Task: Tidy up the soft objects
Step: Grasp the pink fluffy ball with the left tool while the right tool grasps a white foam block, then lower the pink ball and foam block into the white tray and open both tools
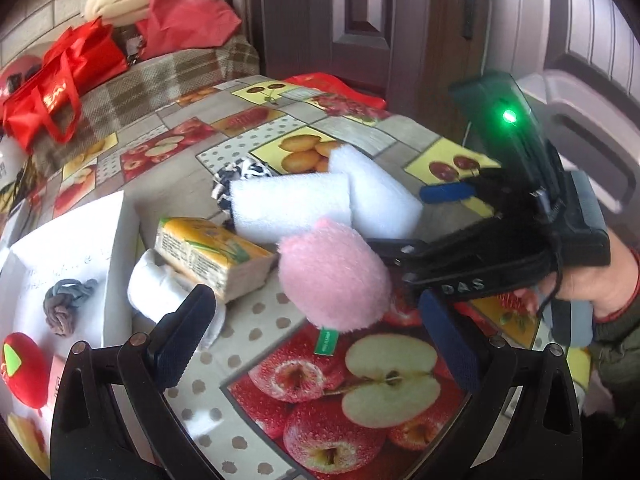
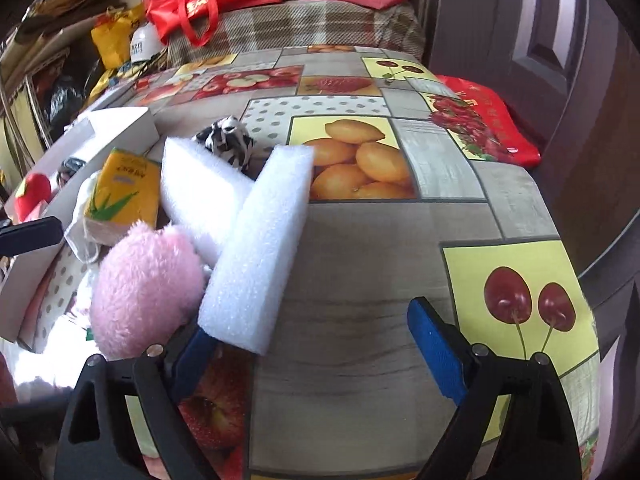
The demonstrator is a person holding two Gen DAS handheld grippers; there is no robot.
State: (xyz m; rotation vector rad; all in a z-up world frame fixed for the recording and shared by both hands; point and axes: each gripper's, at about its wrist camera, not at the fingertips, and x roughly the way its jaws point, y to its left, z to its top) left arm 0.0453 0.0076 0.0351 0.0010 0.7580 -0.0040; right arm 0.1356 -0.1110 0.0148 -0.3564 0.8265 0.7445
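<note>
While both tongs gape, two foam blocks point(image 2: 256, 248), one pink plush point(image 1: 334, 280).

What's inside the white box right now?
The white box holds a knotted grey cloth and a red apple plush. Its near corner runs out of frame, so anything there can't be seen.
</note>
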